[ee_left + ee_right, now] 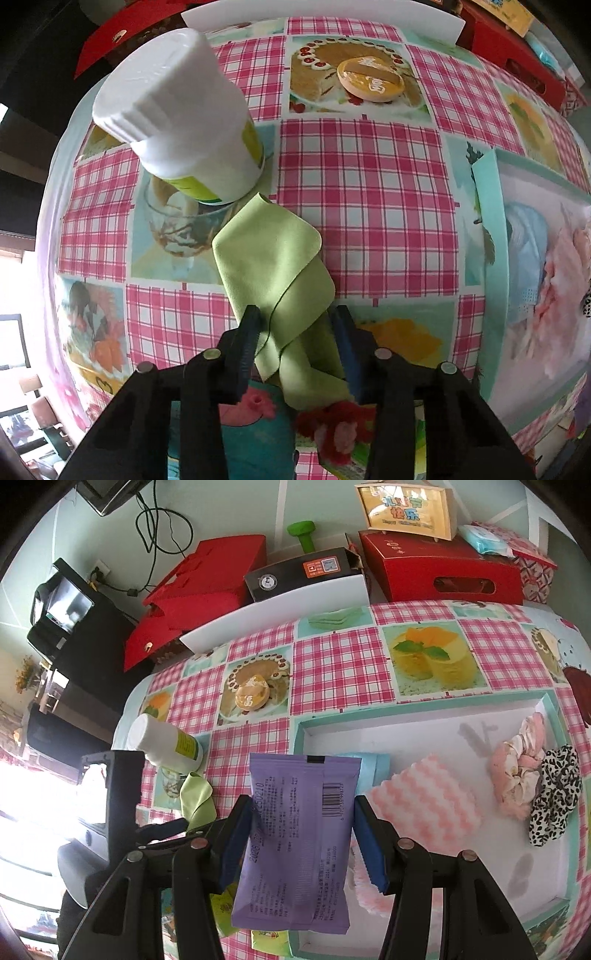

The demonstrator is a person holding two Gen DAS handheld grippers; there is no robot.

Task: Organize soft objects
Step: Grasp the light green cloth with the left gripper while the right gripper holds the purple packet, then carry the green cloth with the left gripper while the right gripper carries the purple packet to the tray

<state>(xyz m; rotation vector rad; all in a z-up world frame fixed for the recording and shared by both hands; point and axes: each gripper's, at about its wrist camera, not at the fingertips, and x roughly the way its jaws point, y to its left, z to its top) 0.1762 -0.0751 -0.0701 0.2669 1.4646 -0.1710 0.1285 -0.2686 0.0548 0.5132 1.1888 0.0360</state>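
My left gripper (295,314) is shut on a light green cloth (275,254) that hangs folded above the checked tablecloth; the cloth also shows in the right wrist view (195,801). My right gripper (301,805) is shut on a purple packet (295,845) and holds it over the left edge of a shallow white tray with a teal rim (301,734). In the tray lie a pink wavy cloth (424,805), a light blue cloth (375,768), a pink scrunchie (517,768) and a leopard-print scrunchie (554,794). The tray rim also shows in the left wrist view (487,221).
A white bottle with a green label (177,114) stands by the green cloth, also in the right wrist view (166,746). An orange round item (371,81) lies farther back. Red boxes (439,568), a black box (299,574) and a white tray (277,609) line the far edge.
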